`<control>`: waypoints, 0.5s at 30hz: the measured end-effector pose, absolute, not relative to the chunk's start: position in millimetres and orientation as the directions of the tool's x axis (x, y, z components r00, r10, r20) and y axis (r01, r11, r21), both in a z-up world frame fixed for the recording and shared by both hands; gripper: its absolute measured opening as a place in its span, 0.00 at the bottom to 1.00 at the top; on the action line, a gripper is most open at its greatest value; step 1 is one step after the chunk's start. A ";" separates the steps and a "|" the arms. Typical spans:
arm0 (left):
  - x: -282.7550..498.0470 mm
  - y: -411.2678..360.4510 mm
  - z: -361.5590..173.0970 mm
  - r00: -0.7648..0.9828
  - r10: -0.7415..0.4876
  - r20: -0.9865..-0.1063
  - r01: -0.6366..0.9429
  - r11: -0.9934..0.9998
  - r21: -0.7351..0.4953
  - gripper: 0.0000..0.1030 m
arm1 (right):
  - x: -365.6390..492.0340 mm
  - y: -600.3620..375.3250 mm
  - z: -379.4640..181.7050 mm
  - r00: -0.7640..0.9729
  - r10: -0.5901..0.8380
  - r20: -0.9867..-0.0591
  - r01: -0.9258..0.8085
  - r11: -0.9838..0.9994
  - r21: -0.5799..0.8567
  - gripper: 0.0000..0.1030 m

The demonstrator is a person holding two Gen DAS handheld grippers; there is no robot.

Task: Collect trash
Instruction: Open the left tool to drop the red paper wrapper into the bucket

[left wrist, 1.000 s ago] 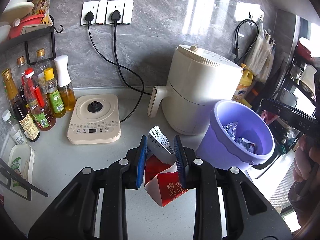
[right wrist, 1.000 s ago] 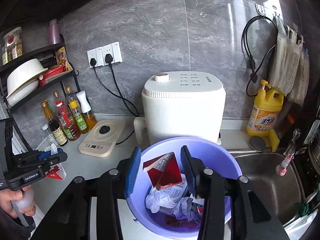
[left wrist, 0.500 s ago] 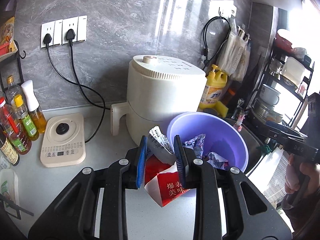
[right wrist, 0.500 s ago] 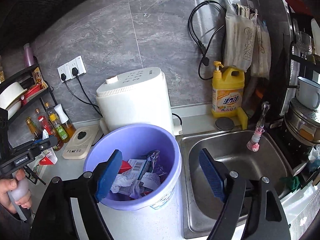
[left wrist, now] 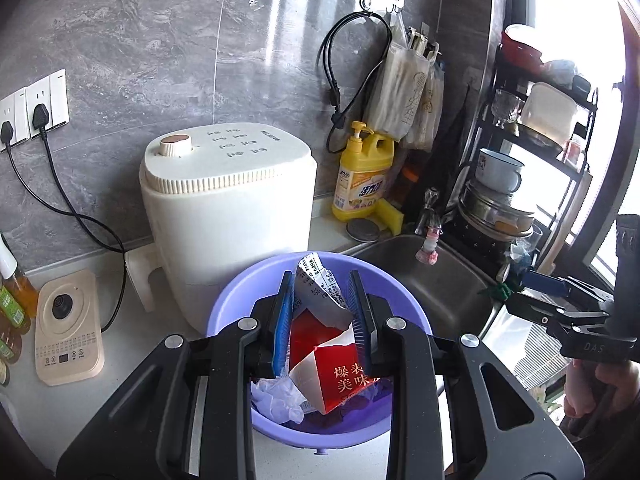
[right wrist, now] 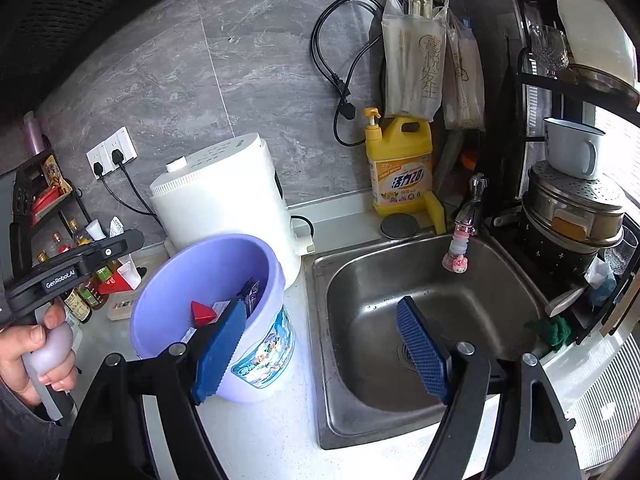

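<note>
Left hand-held gripper (left wrist: 320,320) pinches the red wrapper (left wrist: 328,356) over the purple bin (left wrist: 240,300); release squarely above. Right hand-held gripper (right wrist: 320,344) gapes wide, empty.

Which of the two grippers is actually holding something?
The left gripper, pinching a torn red carton over the purple bin; the right gripper is open, empty.

Daylight blows out the window (left wrist: 624,92) on the right, glare streaks the wall tiles (left wrist: 280,20), heavy fisheye bending with dark corners.
</note>
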State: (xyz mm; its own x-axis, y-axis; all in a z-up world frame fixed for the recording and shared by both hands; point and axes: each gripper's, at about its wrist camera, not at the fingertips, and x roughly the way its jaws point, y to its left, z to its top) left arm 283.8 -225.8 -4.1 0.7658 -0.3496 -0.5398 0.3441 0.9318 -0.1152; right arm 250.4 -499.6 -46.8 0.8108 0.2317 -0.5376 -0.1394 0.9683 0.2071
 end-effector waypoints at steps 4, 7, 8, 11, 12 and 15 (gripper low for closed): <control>295.8 -245.7 -10.1 0.755 -0.357 -0.550 0.350 0.929 -0.123 0.26 | 246.5 -516.7 -56.1 0.799 0.225 -0.558 -0.121 0.969 0.216 0.74; 303.1 -251.4 -12.4 0.761 -0.347 -0.549 0.317 0.936 -0.153 0.54 | 244.9 -526.9 -61.4 0.787 0.229 -0.573 -0.125 0.969 0.215 0.74; 302.6 -250.7 -12.3 0.775 -0.329 -0.539 0.293 0.944 -0.155 0.64 | 243.8 -530.4 -62.4 0.784 0.234 -0.575 -0.133 0.968 0.213 0.74; 301.9 -246.9 -13.6 0.788 -0.300 -0.538 0.245 0.954 -0.173 0.64 | 244.4 -538.3 -64.2 0.773 0.260 -0.579 -0.165 0.963 0.212 0.74; 300.5 -246.2 -14.2 0.795 -0.276 -0.541 0.221 0.961 -0.165 0.64 | 244.9 -540.9 -64.9 0.769 0.273 -0.579 -0.179 0.960 0.215 0.74; 293.1 -243.2 -15.8 0.804 -0.218 -0.554 0.151 0.975 -0.164 0.64 | 248.1 -546.9 -66.6 0.751 0.320 -0.577 -0.228 0.946 0.228 0.74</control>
